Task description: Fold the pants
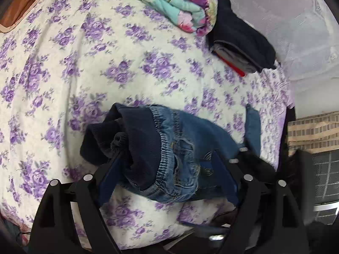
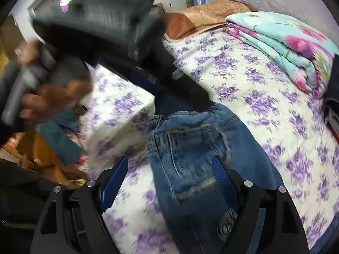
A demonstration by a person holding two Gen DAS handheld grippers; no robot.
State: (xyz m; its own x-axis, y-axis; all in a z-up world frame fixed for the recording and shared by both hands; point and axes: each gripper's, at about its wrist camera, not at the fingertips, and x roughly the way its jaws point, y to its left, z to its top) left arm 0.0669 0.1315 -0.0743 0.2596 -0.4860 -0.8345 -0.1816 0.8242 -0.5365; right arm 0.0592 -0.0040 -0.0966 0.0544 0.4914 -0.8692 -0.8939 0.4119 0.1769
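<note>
No fold is finished: the pants (image 1: 169, 154) lie bunched on the bed (image 1: 63, 74), waistband between the spread pads of the left hand-held gripper (image 1: 167, 169), legs under the wide-open right hand-held gripper (image 2: 167, 175); flattening and every fold remain.

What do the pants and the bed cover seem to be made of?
Pants: blue denim, faded in places, with orange stitching; the dark lining at the waist looks like soft knit or fleece, though this is uncertain. Bed cover: matte printed cloth, probably cotton, with purple flowers.
</note>
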